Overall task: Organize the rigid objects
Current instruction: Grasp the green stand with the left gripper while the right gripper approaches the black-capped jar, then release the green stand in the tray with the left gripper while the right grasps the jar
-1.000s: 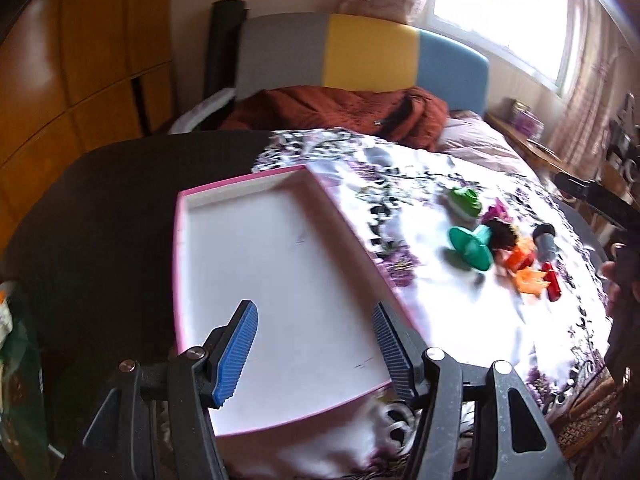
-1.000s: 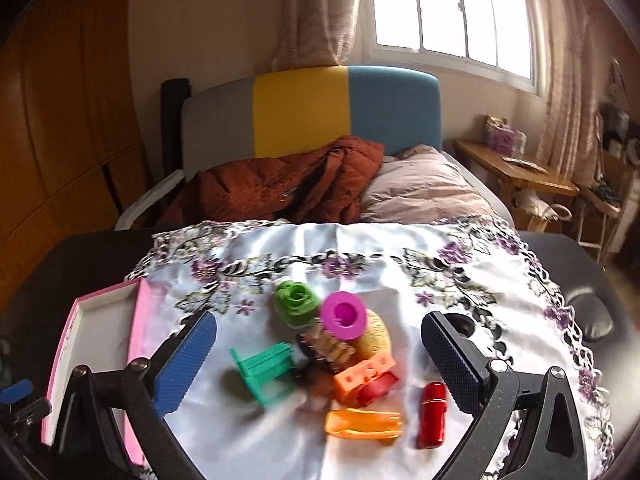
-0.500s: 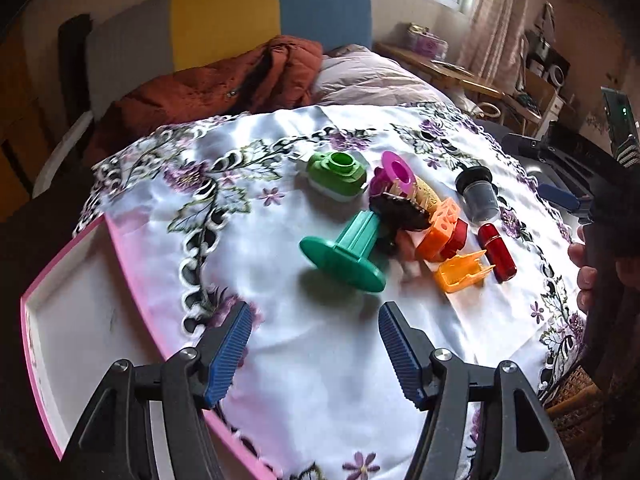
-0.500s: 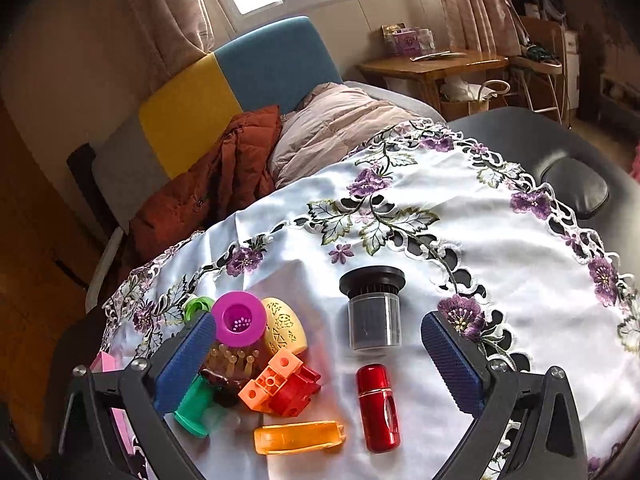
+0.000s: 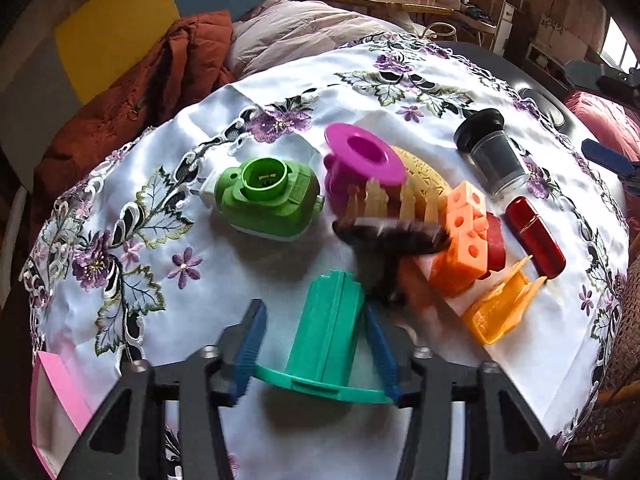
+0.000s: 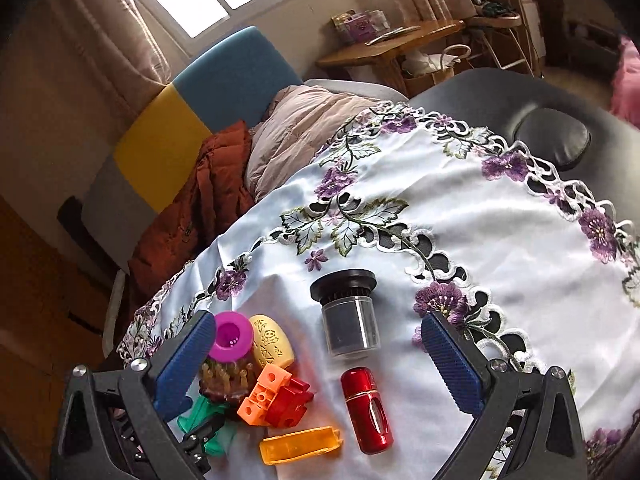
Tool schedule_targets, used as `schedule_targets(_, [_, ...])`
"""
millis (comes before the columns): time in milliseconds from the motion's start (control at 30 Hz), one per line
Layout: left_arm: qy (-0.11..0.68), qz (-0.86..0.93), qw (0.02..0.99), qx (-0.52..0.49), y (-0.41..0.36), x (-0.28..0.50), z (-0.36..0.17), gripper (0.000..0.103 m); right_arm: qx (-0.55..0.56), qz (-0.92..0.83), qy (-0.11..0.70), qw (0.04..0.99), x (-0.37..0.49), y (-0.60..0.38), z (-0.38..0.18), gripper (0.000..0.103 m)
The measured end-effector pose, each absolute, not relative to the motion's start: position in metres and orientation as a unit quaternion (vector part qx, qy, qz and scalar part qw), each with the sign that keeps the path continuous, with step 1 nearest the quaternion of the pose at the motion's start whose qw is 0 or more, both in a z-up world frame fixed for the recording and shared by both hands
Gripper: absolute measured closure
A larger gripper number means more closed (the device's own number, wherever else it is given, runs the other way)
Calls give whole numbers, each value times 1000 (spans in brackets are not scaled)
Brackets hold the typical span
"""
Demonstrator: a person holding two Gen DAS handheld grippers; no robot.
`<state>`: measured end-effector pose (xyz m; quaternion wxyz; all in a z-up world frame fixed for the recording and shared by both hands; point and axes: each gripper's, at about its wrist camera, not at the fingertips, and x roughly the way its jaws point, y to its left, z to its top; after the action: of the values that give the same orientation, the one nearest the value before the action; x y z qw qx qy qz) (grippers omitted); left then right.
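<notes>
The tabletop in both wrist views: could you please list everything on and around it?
teal spool: one, lying between the left fingers
green socket: one, left of the pile
magenta spool: one, pile's far side
yellow egg: one, beside the magenta spool
brown brush: one, bristles up, mid-pile
orange blocks: one cluster, against red block
orange clip: one, near edge
red cylinder: one, lying
black-capped jar: one
pink tray: one, corner only
tablecloth: white, floral
left gripper: closing around the teal spool
right gripper: open, empty
</notes>
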<state>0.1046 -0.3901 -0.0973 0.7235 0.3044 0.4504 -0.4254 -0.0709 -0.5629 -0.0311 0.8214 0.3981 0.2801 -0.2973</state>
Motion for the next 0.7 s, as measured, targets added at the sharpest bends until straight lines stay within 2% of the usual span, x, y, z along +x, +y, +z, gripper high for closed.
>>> schedule_targets(33, [457,-418,724,305,-388,106,-103,73,404,-298,281,818,-72,-565,-33,0])
schedule_targets(167, [461,-411,739,270,-371,106,-104,73,420,-292,304,804,-68,-569,-44,0])
schedule_targets(200, [462,-406,743,263,-366,105,-103,73,414,-292,319,801,-64,-569,-48,3])
schedule_targets(300, [459,-401,754,244,-348,97,-98,73,384,-301,372,789,-54,-564,-58,21])
schedule_targets(400, [456,-398,765,221,-329,87,-91,73,383,-292,408,776,-48,-564,-70,29])
schedule_targets(600, [442,-400,786,166,-296,67,-62,73,365,-290,450,761,-42,-562,-82,33])
schedule_targets(700, [439,-397,793,144,-281,59,-52,73,385,-291,442,756,-47,-566,-81,35])
